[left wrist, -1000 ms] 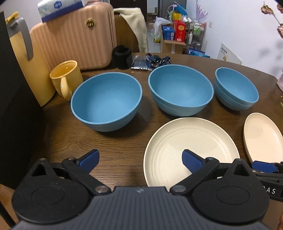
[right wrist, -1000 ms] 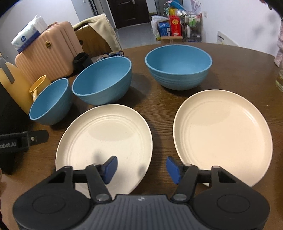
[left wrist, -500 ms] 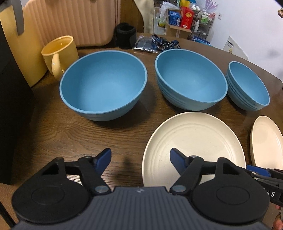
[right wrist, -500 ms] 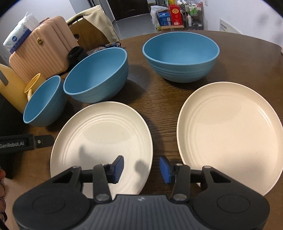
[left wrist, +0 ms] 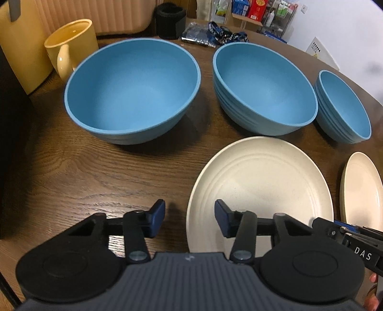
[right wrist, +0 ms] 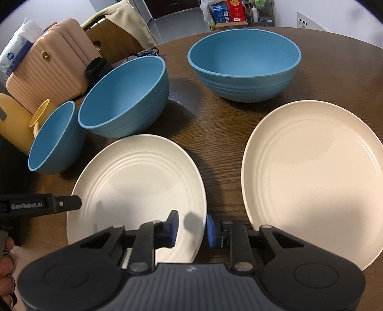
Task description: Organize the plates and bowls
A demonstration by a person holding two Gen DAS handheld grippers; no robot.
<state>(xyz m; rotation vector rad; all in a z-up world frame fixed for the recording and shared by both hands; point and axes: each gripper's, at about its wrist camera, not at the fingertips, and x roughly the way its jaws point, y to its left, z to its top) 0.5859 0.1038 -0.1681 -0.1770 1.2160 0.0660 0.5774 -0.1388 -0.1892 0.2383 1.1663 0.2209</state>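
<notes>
Plates: two cream round plates with ridged rings lie flat on the desk; the left plate (right wrist: pixel 136 191) sits nearest both grippers, the right plate (right wrist: pixel 311 172) beside it with a strip of bare wood between.
Bowls: three blue bowls with matte insides and ribbed outer walls stand in a row behind the plates: left bowl (left wrist: pixel 131 93), middle bowl (left wrist: pixel 263 88), right bowl (left wrist: pixel 342 107). All stand upright and empty; the middle and right bowls are just beside each other.
Left gripper (left wrist: pixel 190 219): jaws closing, straddling the left plate's near left rim, one blue pad over wood and one over the plate; pads not yet pressing on it.
Right gripper (right wrist: pixel 192 227): jaws closing, narrow gap, straddling the same plate's near right rim; whether the pads touch the rim cannot be told.
Desk (left wrist: pixel 95 181): dark brown wood with strong grain, rounded far edge.
Around: yellow glossy mug (left wrist: pixel 71 45) just behind the left bowl; ribbed pink suitcase (right wrist: pixel 47 64) behind it; black cylinder (left wrist: pixel 171 20) and a dark lanyard bundle (left wrist: pixel 213 34) behind the bowls.
In the way: nothing lies between the grippers and the left plate.
</notes>
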